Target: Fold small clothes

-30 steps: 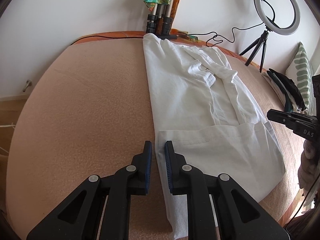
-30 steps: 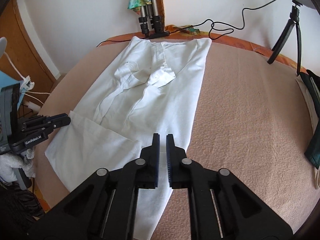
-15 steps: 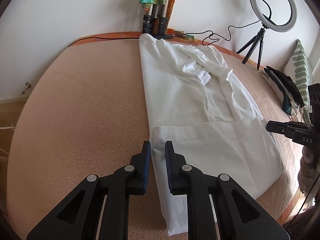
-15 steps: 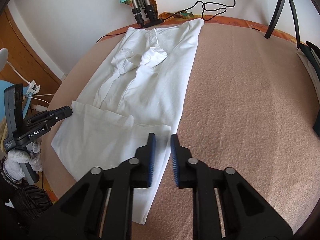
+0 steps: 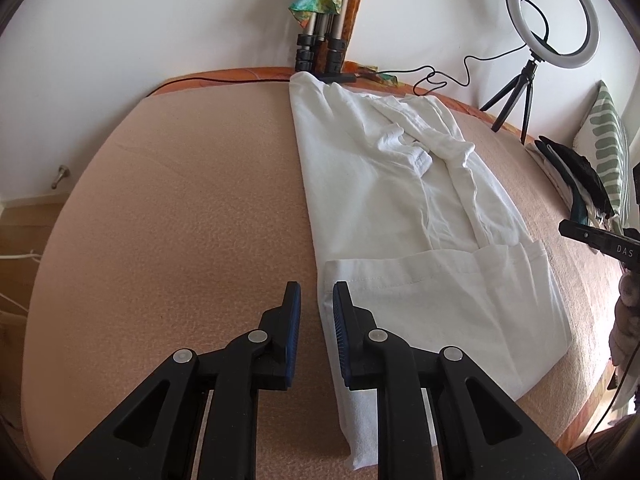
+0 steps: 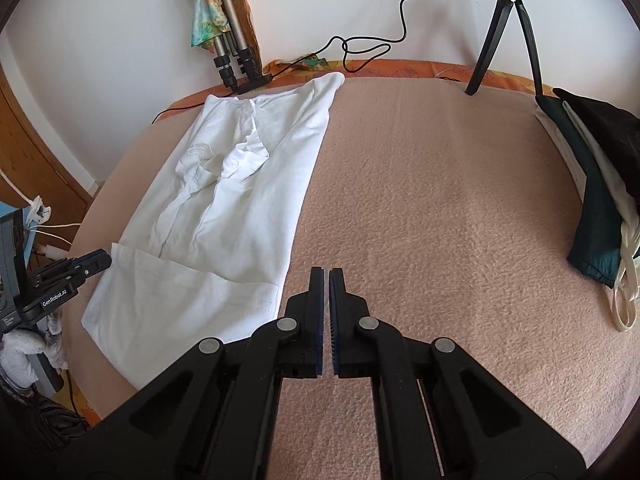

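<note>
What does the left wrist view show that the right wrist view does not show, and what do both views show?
Only the left wrist view shows the ring light head, the green patterned pillow and the open left gripper by the garment's edge. Only the right wrist view shows the shut, empty right gripper over bare blanket and the wooden door. Both show the white garment, its near end folded up, the dark clothes pile and the tripod legs.

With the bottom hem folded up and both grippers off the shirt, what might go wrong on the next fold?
1. The white shirt has bunched sleeves in the middle; folding over them would likely trap a lump.
2. The left gripper straddles the shirt's long edge with jaws barely apart; it might catch only one layer.
3. The right gripper, shut on nothing, sits over bare blanket beside the shirt; it must reopen before grasping.
</note>
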`<state>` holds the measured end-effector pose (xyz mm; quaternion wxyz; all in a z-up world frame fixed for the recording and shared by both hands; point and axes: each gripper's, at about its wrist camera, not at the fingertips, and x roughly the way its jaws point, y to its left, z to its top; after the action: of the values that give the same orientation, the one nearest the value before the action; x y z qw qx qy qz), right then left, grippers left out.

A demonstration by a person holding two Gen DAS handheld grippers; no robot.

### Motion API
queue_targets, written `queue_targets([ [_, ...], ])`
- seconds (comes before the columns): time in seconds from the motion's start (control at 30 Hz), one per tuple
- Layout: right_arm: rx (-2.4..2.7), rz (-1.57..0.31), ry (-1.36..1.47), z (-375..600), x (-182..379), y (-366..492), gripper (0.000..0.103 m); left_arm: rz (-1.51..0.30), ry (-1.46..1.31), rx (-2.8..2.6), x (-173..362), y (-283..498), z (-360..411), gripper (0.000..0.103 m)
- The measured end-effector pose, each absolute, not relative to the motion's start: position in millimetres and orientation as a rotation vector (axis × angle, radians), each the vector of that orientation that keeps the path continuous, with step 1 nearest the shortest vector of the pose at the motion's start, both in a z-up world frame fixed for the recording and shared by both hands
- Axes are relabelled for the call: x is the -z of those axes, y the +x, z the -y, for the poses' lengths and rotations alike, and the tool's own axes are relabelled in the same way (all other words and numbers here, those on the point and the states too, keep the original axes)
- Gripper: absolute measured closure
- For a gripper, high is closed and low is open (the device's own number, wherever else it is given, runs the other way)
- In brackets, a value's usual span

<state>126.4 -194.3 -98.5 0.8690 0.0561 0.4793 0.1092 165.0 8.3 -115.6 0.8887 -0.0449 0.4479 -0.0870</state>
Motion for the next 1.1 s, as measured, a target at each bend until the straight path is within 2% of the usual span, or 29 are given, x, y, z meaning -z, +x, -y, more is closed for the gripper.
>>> queue_targets([
  [0.07,-0.232,-1.005,0.127,194.2,97.8,126.7,0.100,-0.912,-0.099,0.181,108.1,165.0,-12.7,0.082],
  [0.13,-0.232,-0.997,0.129,194.4,94.7,126.9,0.099,-0.903,-0.108,0.184,99.5,168.4,-18.4,0.067],
  [0.17,-0.239,-0.994,0.133,193.9,92.6,128.1,0.097,-0.895,-0.117,0.186,94.4,170.6,-21.8,0.065],
  [0.23,-0.257,-0.986,0.148,194.4,88.1,130.4,0.087,-0.883,-0.117,0.189,83.3,178.5,-27.0,0.063],
  [0.3,-0.265,-0.965,0.165,196.8,82.4,135.0,0.068,-0.876,-0.096,0.200,70.8,191.0,-30.2,0.063],
  [0.43,-0.285,-0.940,0.152,203.0,70.1,154.4,0.059,-0.852,-0.089,0.197,46.8,220.1,-38.9,0.061],
  [0.5,-0.297,-0.931,0.130,206.7,65.0,170.2,0.043,-0.862,-0.146,0.222,42.6,238.0,-45.9,0.061],
  [0.53,-0.301,-0.925,0.129,209.6,63.3,178.8,0.041,-0.870,-0.170,0.234,42.3,246.8,-48.1,0.061],
  [0.9,-0.370,-0.969,0.139,211.9,88.8,283.9,0.042,-0.908,-0.243,0.294,77.4,333.0,-43.3,0.061],
  [0.93,-0.379,-0.976,0.146,211.1,94.5,292.9,0.044,-0.911,-0.249,0.297,82.3,341.5,-42.4,0.061],
  [1.0,-0.395,-1.000,0.141,206.3,106.9,309.9,0.056,-0.919,-0.235,0.302,91.2,357.1,-38.5,0.061],
  [1.1,-0.395,-1.029,0.079,196.0,124.2,330.9,0.069,-0.921,-0.184,0.311,102.0,378.2,-28.6,0.061],
])
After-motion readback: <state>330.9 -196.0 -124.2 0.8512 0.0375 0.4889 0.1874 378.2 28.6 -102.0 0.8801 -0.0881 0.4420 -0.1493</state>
